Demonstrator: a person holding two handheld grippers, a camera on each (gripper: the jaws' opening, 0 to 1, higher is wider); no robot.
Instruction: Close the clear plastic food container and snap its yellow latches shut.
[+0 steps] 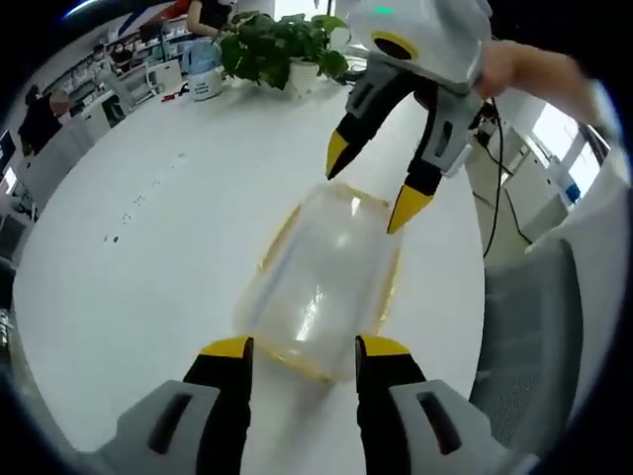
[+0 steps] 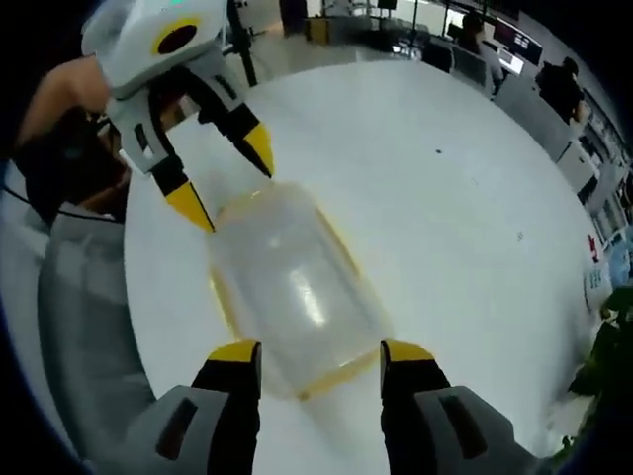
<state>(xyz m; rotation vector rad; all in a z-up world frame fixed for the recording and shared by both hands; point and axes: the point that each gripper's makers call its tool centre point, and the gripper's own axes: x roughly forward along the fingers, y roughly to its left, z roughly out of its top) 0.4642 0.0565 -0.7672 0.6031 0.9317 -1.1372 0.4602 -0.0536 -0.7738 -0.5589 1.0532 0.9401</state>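
Note:
A clear plastic food container [image 1: 321, 282] with yellow trim lies on the white table [image 1: 148, 257], its lid on top. My left gripper [image 1: 302, 348] is open, its yellow tips just at the container's near end. My right gripper [image 1: 381, 188] comes in from above, open, tips hovering over the far end. In the right gripper view the same container [image 2: 292, 287] lies between my right gripper [image 2: 321, 354], open at its near end, and my left gripper [image 2: 229, 178], open at the far end. Whether the latches are snapped cannot be told.
A potted plant [image 1: 282, 45] and a white-and-blue jug [image 1: 205, 71] stand at the table's far edge. A grey chair [image 1: 534, 346] sits beside the table on the right. A person's hand [image 1: 519, 69] holds the right gripper. Desks and seated people fill the background.

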